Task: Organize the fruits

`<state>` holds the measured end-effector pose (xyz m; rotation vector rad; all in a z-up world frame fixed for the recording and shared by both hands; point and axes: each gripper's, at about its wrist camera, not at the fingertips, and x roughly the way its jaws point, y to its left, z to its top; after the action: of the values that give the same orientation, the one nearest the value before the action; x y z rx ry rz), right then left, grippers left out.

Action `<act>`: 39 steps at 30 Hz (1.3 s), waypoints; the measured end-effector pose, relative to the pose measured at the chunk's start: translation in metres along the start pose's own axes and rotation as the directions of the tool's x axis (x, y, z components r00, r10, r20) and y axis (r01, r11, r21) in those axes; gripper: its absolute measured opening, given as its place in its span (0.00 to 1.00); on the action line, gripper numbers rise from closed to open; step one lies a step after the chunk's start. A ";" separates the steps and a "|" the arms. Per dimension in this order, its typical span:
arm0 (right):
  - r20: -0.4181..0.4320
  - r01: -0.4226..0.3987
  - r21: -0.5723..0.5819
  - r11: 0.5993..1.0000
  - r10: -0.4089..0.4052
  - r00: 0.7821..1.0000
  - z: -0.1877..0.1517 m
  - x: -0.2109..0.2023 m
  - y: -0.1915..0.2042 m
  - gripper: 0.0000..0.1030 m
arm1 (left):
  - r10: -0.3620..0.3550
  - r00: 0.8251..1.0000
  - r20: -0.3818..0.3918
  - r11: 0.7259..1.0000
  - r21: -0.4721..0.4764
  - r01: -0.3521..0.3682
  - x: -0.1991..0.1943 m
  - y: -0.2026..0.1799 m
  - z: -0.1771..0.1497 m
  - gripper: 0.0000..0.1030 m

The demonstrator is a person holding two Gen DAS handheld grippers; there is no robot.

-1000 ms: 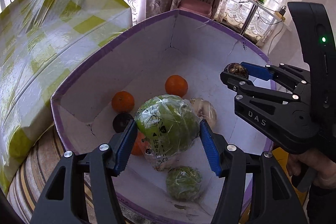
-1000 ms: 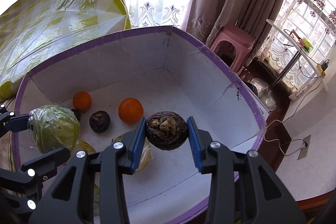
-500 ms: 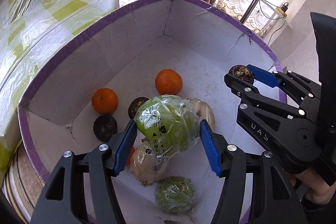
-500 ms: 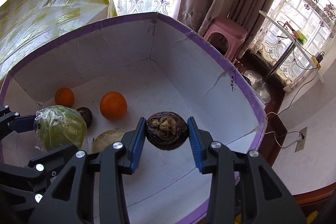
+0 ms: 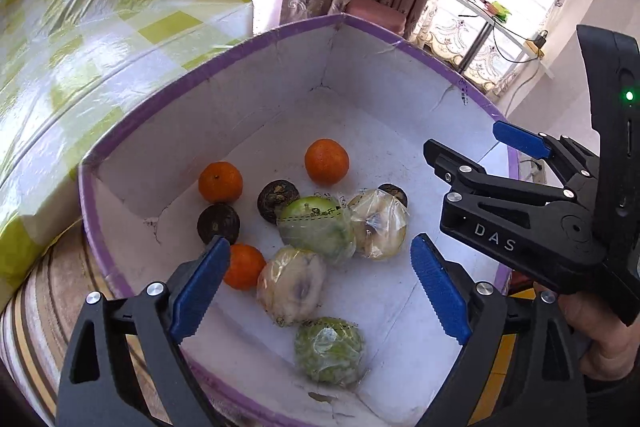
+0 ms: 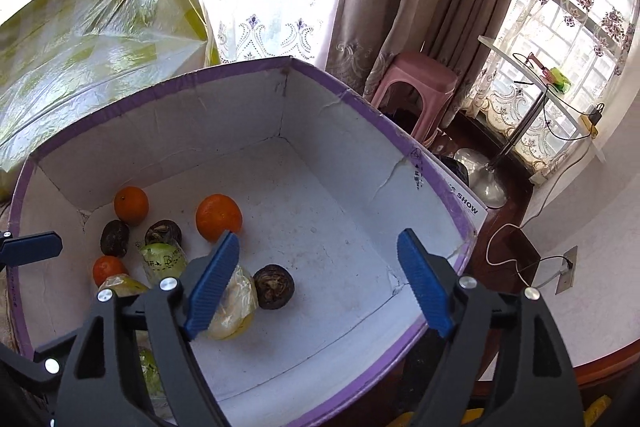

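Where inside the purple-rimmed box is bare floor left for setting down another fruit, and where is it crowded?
Bare floor runs from the far corner along the right wall of the box, bordered by the orange and the lone dark fruit. The left side is crowded: oranges, dark fruits and wrapped green fruit cluster there.

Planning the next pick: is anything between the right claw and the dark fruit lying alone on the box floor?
Nothing visible. The right claw hangs open above the box; the dark fruit lies below it, touching a wrapped yellow fruit on its left.
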<state>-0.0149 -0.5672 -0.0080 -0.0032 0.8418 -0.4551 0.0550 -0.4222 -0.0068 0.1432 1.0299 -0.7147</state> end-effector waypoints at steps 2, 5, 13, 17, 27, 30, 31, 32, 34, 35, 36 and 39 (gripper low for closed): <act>0.009 -0.005 -0.005 1.000 0.005 1.000 0.000 -0.009 0.000 0.80 | -0.019 0.999 0.045 0.999 -0.038 0.021 -0.016 0.007 -0.008 0.86; 0.022 -0.011 -0.010 1.000 0.011 1.000 -0.002 -0.023 0.000 0.80 | -0.037 0.997 0.062 0.995 -0.088 0.042 -0.028 0.019 -0.020 0.86; 0.024 0.001 -0.058 0.998 0.000 1.000 -0.009 -0.050 0.012 0.80 | -0.071 0.989 0.128 0.991 -0.106 0.085 -0.040 0.023 -0.028 0.87; 0.021 0.013 -0.062 0.998 -0.012 1.000 -0.010 -0.053 0.013 0.81 | -0.076 0.986 0.146 0.989 -0.113 0.093 -0.042 0.025 -0.033 0.87; 0.010 0.006 -0.063 0.998 -0.005 1.000 -0.010 -0.048 0.015 0.81 | -0.080 0.986 0.146 0.986 -0.133 0.100 -0.043 0.027 -0.032 0.87; 0.011 0.002 -0.062 0.998 -0.002 1.000 -0.011 -0.048 0.015 0.81 | -0.068 0.987 0.143 0.988 -0.126 0.087 -0.042 0.025 -0.032 0.87; 0.009 0.002 -0.061 0.998 -0.001 1.000 -0.011 -0.047 0.015 0.81 | -0.068 0.987 0.143 0.988 -0.126 0.086 -0.042 0.025 -0.032 0.87; 0.008 0.001 -0.059 0.998 -0.001 1.000 -0.011 -0.047 0.014 0.81 | -0.067 0.988 0.142 0.988 -0.125 0.085 -0.042 0.025 -0.033 0.87; 0.008 0.000 -0.053 0.999 0.001 1.000 -0.011 -0.047 0.013 0.81 | -0.064 0.988 0.141 0.989 -0.123 0.082 -0.042 0.024 -0.033 0.87; 0.008 -0.002 -0.051 0.999 0.002 1.000 -0.011 -0.047 0.012 0.81 | -0.063 0.988 0.141 0.989 -0.123 0.080 -0.042 0.024 -0.033 0.87; 0.008 -0.002 -0.051 0.999 0.003 1.000 -0.010 -0.047 0.012 0.81 | -0.063 0.988 0.140 0.989 -0.123 0.080 -0.041 0.025 -0.032 0.87; 0.009 -0.005 -0.052 0.999 0.005 1.000 -0.010 -0.047 0.012 0.81 | -0.063 0.988 0.140 0.989 -0.124 0.081 -0.041 0.025 -0.032 0.87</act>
<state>-0.0444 -0.5368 0.0166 -0.0513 0.8441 -0.4282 0.0333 -0.3698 0.0048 -0.0547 0.9508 -0.7114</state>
